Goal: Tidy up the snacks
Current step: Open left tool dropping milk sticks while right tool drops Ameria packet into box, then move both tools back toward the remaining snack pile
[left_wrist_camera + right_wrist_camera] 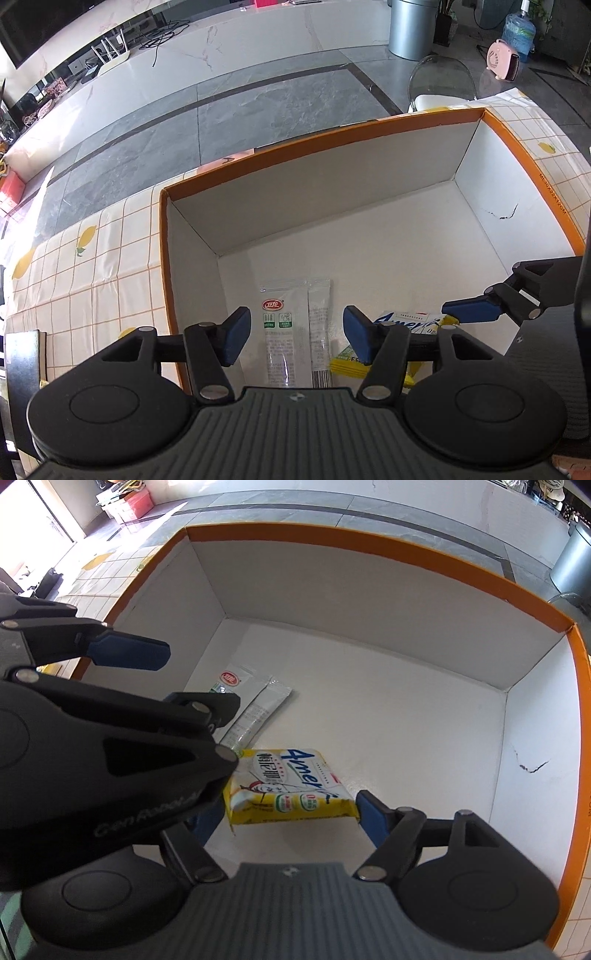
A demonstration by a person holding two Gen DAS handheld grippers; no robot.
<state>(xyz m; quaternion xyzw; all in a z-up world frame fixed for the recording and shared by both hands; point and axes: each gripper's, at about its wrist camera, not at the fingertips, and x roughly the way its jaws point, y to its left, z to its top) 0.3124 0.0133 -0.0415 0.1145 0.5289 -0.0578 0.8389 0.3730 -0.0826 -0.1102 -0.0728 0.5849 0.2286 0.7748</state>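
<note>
Clear sachet (293,332) flat in box (332,177), long axis front-to-back.

Both wrist views down into box (332,177)

Sunlit room around my worktop (110,258), spread with a lemon-print grid cloth.

Beyond the cloth's edge I look onto a floor of grey stone tiles (258,110) crossed by dark bands. A long pale marble ledge (221,40) runs along the far wall, carrying a white router (110,50) and loose black cables (162,35). A silver cylindrical bin (412,27), a blue water jug (519,33), a pink fan heater (502,59) and a clear chair (441,79) stand at right. Bright daylight falls across the floor at left.
</note>
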